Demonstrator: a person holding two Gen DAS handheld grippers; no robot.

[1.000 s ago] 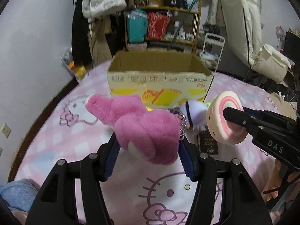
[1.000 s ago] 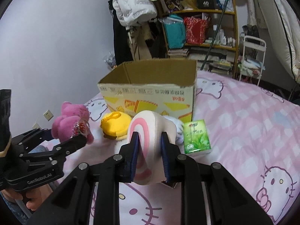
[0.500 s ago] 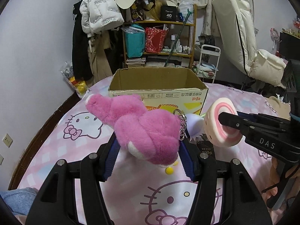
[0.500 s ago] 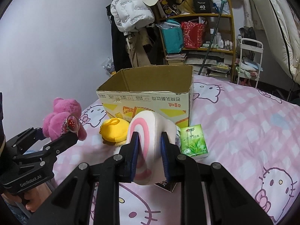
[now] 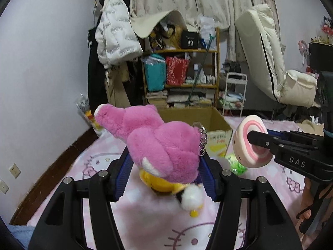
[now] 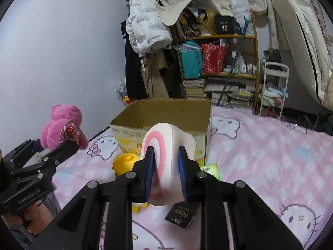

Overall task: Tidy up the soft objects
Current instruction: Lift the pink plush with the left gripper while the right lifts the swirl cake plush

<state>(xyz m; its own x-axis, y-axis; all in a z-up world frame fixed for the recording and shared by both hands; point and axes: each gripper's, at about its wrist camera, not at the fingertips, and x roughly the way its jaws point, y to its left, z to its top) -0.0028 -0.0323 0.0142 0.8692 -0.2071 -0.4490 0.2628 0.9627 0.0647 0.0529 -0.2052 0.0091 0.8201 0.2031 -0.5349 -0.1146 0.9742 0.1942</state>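
Note:
My left gripper [image 5: 164, 170] is shut on a pink plush bear [image 5: 158, 141] with a keychain and holds it above the bed; the bear also shows in the right wrist view [image 6: 62, 125]. My right gripper [image 6: 166, 164] is shut on a white-and-pink roll cake plush [image 6: 164, 145], also seen in the left wrist view [image 5: 249, 143]. An open cardboard box [image 6: 166, 114] stands on the bed ahead of both grippers. A yellow plush [image 6: 124, 162] lies on the bed in front of the box, below the bear [image 5: 164, 183].
A green tissue pack [image 6: 210, 168] and a black packet [image 6: 183, 216] lie on the pink Hello Kitty sheet [image 6: 270, 156]. A cluttered shelf [image 6: 218, 62], hanging jackets [image 6: 145, 27] and a white rack [image 6: 272, 87] stand behind the bed. The wall is at left.
Both grippers have risen with their plush toys. The box now sits lower and farther in view, and the yellow plush shows beneath the bear.

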